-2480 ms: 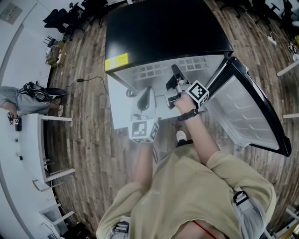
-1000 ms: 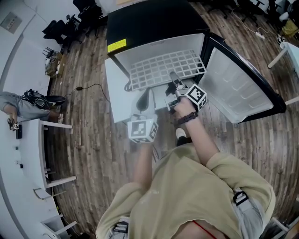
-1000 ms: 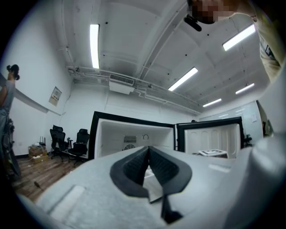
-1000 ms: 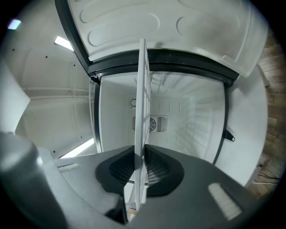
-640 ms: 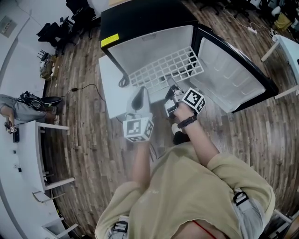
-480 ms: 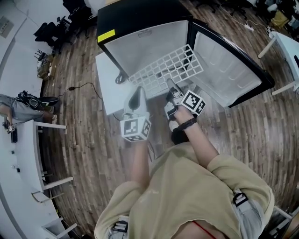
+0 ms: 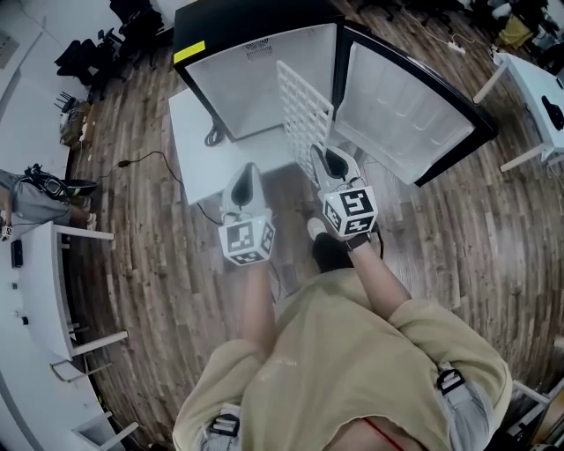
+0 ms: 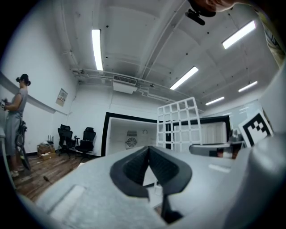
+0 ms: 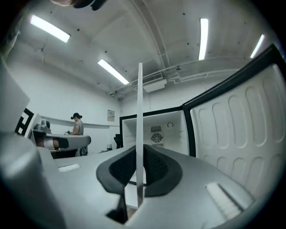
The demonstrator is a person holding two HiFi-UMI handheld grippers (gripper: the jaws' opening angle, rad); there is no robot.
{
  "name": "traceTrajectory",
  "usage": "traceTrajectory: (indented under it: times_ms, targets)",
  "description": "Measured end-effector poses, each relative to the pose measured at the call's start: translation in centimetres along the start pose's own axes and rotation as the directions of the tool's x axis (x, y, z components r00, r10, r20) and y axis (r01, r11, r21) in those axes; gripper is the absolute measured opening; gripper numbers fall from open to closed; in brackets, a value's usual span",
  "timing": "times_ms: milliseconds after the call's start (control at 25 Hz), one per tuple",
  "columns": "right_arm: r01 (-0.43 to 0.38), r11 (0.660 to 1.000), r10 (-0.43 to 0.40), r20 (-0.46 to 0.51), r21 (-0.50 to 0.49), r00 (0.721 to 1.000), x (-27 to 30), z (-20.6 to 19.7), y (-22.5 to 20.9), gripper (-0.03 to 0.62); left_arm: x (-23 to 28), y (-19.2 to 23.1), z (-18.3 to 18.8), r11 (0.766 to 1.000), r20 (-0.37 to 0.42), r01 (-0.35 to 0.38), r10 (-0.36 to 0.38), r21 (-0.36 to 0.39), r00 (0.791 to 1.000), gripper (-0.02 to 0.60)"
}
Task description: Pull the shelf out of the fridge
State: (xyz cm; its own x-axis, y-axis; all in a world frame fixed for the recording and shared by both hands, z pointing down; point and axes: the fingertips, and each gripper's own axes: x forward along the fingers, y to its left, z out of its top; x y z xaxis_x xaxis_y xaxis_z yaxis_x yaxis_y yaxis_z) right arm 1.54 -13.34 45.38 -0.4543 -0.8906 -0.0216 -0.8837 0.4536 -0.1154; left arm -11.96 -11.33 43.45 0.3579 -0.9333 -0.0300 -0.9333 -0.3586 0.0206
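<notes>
Wire shelf [image 7: 304, 110], a white square-celled grid, stands upright on edge just outside the open black fridge [image 7: 256, 79], pinched between the nearly closed jaws of the right gripper [image 7: 328, 163]. Beside it the left gripper [image 7: 248, 174] hangs empty, jaws together. The ribbed white door [image 7: 401, 110] stands wide over the plank floor [image 7: 150, 220].

No legible text anywhere. Yellow label [image 7: 194, 52] on top of the fridge [image 7: 256, 19]: print too small to read. Wall poster [image 8: 61, 96]: unreadable. Cubes on left gripper [image 7: 248, 173] and right gripper [image 7: 322, 157] bear square black-and-white markers, no letters.
</notes>
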Motion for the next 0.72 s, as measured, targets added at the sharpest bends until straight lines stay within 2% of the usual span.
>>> traceTrajectory:
  times_ms: [120,280,720]
  targets:
    - [0.023,0.997,-0.023,0.011,-0.079,1.0,-1.1,0.6,0.3,0.031,-0.5,0.0,-0.1,1.0,0.001,-0.007,0.007,0.0,1.0,0.003]
    - [0.061,0.99,-0.057,0.039,-0.127,0.998,-2.3,1.5,0.3,0.031,-1.1,0.1,0.0,1.0,0.004,-0.016,0.016,0.01,1.0,0.003]
    - [0.084,0.987,-0.073,0.077,-0.137,0.994,-3.2,4.2,-0.3,0.031,-1.5,0.2,0.8,1.0,0.016,-0.01,0.01,0.029,1.0,0.003]
